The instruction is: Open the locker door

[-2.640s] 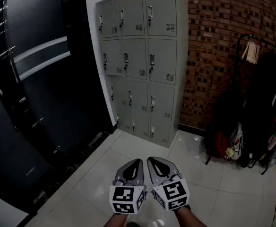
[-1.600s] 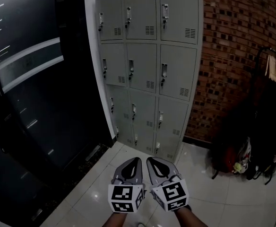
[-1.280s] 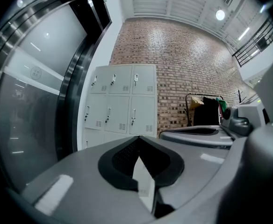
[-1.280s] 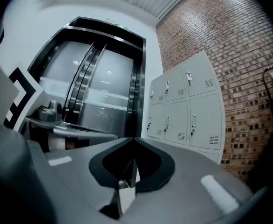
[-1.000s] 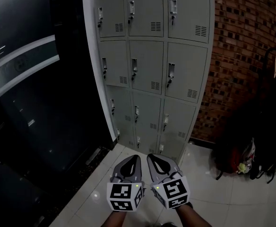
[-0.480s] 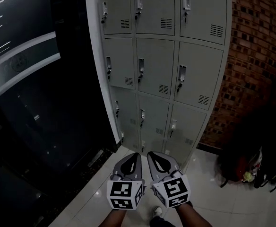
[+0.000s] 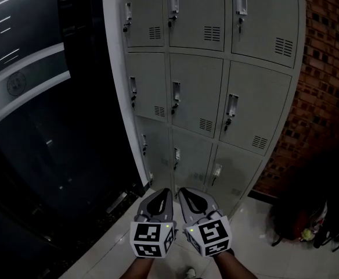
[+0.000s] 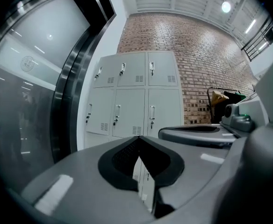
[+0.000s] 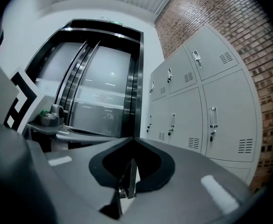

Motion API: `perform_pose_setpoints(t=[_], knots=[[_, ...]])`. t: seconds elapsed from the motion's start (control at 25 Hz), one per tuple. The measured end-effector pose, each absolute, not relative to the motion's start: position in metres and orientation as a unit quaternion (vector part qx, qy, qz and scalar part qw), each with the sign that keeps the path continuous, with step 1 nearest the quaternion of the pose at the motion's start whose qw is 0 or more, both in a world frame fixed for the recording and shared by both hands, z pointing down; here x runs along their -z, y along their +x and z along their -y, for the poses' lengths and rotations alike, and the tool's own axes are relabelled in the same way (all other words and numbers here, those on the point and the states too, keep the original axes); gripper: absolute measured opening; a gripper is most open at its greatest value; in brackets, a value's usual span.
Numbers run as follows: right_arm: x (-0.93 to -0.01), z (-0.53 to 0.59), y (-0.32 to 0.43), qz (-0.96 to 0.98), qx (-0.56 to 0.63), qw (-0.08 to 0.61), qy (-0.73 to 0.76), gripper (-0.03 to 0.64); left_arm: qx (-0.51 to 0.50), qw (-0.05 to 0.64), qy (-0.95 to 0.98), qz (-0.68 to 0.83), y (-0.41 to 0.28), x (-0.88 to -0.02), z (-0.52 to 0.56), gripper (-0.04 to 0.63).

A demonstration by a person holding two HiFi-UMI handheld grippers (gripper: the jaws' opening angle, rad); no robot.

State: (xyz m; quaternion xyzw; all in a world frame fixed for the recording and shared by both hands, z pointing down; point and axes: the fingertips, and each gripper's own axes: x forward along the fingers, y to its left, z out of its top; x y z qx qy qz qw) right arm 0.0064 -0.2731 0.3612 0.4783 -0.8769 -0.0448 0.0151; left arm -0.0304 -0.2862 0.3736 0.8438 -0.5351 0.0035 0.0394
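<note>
At 6 o'clock, the left grey moulded gripper [image 7: 165, 197] and the right grey moulded gripper [image 7: 187, 196] are held side by side, jaws pressed together and empty. Glossy pale floor tiles [image 7: 256, 251] lie beneath. At 12 o'clock the grey sheet-metal locker bank [image 7: 198, 92] is seen, its rectangular louvred doors closed. A rough red brick wall [image 7: 329, 68] is noted at 2 o'clock.

One locker cabinet [image 7: 224, 57] shows nine locker doors [image 7: 195, 92] in the head view, three columns by three rows, each with one handle [image 7: 232, 105]. There are two grippers, the left hand-held gripper [image 7: 165, 192] and the right hand-held gripper [image 7: 184, 192], each carrying one marker cube [image 7: 152, 239].
</note>
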Motion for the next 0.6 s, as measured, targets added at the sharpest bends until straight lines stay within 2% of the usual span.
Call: perform_pose_setpoints(t=[0.6], knots=[[-0.351, 0.383, 0.024, 0.889, 0.047, 0.003, 0.456, 0.0, 0.002, 0.036, 0.833, 0.552, -0.014, -0.365, 0.389, 0.006]])
